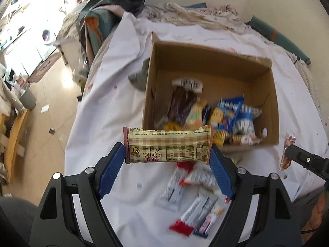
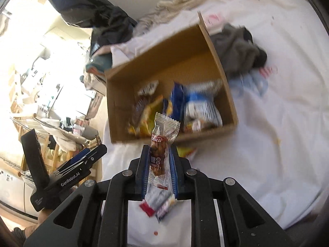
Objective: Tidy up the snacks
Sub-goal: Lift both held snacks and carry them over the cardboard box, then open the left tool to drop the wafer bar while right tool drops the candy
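Observation:
My left gripper (image 1: 167, 151) is shut on a tan plaid snack bar (image 1: 167, 144), held crosswise by its ends above the white sheet. My right gripper (image 2: 159, 150) is shut on a clear packet of brown snack (image 2: 161, 144), held upright. Ahead of both grippers stands an open cardboard box (image 1: 205, 65) (image 2: 164, 61). It holds several snack packs (image 1: 226, 115) (image 2: 195, 107). Several red-and-white stick packs (image 1: 191, 205) lie loose on the sheet under my left gripper. The same clear packet (image 1: 286, 154) shows at the right edge of the left wrist view.
A grey cloth (image 2: 236, 47) (image 1: 139, 78) lies beside the box. The white sheet (image 2: 267, 123) covers a bed with rumpled blankets (image 1: 195, 14) at the back. Left of the bed the floor (image 1: 47, 113) drops away, with cluttered furniture.

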The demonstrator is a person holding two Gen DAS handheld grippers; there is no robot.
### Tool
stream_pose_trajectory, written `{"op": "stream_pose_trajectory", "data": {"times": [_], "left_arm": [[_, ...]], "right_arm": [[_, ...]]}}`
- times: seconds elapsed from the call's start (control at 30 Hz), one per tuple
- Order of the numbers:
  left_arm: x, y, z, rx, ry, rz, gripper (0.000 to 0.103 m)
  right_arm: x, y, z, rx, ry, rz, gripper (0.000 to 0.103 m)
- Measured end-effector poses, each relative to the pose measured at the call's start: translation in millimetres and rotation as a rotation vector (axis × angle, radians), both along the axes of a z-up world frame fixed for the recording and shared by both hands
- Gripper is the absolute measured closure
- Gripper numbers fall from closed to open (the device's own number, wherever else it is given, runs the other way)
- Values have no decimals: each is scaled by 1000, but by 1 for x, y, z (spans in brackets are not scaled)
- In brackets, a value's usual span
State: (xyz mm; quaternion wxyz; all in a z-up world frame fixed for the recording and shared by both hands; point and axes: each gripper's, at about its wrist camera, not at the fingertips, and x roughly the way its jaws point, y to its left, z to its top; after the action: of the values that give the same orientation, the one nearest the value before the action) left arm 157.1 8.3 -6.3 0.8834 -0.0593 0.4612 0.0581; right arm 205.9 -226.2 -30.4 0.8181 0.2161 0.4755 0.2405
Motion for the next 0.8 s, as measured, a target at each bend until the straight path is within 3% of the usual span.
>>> {"op": "stream_pose_trajectory", "data": {"times": [0.1, 0.3, 0.37, 0.5, 0.63, 0.8], "left_arm": [[18, 2, 3, -27, -4, -6, 24], [57, -10, 4, -3, -35, -44, 24], [65, -14, 0, 8, -51, -54, 24], [70, -22, -19, -2, -97, -116, 24], [78, -19, -33, -75, -36, -109, 24], [81, -19, -36, -42, -41, -117, 24]], "right_arm": [[16, -4, 6, -12, -28, -27, 84], [42, -13, 12, -84, -108, -53, 84], [45, -20, 10, -63, -126, -72, 84], [50, -24, -7, -85, -92, -116, 84], [52, -18, -18, -145, -76, -104, 84], [59, -12, -25, -174, -57, -100, 84]]}}
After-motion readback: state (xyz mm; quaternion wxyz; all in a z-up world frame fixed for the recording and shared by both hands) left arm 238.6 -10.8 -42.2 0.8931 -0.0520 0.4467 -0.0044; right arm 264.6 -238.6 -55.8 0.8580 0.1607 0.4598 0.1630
